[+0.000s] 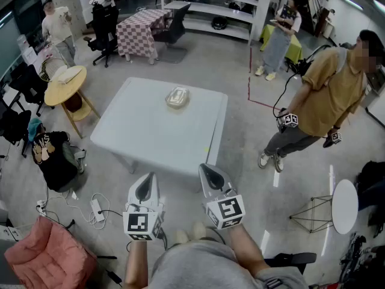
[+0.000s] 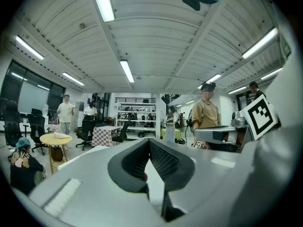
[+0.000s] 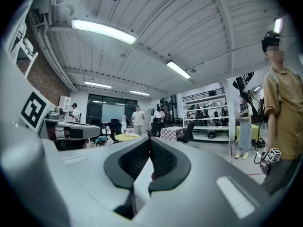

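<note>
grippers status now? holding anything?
Left gripper: closed, holding nothing.
Right gripper: closed, holding nothing.

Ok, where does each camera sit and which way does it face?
Head view: on the head, looking steeply down at the white table; forearms, left gripper and right gripper show.
Left gripper view: on the left gripper, facing forward toward the shelving; its shut jaws show.
Right gripper view: on the right gripper, facing likewise; its shut jaws show.
Shared: both gripper views catch the person in the mustard shirt.
</note>
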`<action>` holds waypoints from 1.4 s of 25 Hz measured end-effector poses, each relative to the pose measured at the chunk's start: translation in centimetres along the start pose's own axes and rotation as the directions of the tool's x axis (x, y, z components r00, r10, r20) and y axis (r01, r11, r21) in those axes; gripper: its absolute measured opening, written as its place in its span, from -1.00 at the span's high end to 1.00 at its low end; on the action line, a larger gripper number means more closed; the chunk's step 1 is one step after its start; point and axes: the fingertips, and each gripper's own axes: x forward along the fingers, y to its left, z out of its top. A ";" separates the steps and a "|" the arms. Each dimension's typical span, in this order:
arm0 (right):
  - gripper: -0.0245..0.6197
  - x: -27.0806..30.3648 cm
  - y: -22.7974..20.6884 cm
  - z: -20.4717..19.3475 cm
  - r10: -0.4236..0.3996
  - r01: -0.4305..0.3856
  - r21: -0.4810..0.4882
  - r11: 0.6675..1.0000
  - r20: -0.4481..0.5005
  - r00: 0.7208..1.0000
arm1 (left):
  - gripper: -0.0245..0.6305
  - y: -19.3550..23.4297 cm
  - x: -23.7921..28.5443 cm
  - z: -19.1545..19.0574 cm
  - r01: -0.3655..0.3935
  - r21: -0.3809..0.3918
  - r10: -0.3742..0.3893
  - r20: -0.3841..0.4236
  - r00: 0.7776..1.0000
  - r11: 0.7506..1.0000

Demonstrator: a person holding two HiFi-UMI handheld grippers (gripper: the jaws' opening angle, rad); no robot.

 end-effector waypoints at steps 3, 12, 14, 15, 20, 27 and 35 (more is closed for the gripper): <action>0.92 0.3 0.3 0.0 0.005 -0.005 0.001 1.000 0.004 1.000 | 0.89 0.4 -0.1 0.0 0.002 -0.001 -0.002 0.000 1.000 1.000; 0.91 0.2 2.6 -0.6 0.006 -0.006 0.002 1.000 -0.028 1.000 | 0.89 1.8 -1.4 -0.4 -0.003 -0.016 0.003 -0.003 1.000 1.000; 0.91 0.3 3.2 -0.7 0.005 -0.005 -0.001 1.000 -0.032 0.999 | 0.89 2.4 -1.8 -0.6 -0.003 -0.020 0.003 -0.002 1.000 1.000; 0.91 0.4 3.5 -0.7 0.005 -0.005 -0.003 1.000 -0.034 0.999 | 0.89 2.6 -2.0 -0.6 -0.002 -0.021 0.002 -0.001 1.000 1.000; 0.91 0.4 4.9 -1.2 0.007 -0.007 -0.004 1.000 -0.046 0.999 | 0.89 3.8 -3.0 -1.0 -0.009 -0.007 0.009 0.000 1.000 1.000; 0.91 2.2 6.4 -1.6 0.029 -0.029 -0.007 1.000 -0.062 0.998 | 0.89 5.7 -3.5 -1.4 -0.027 -0.021 0.027 0.000 1.000 0.999; 0.91 7.2 5.8 -2.6 0.057 -0.057 0.000 0.998 -0.062 0.996 | 0.89 9.1 -0.4 -2.2 -0.049 -0.012 0.049 -0.011 0.999 0.999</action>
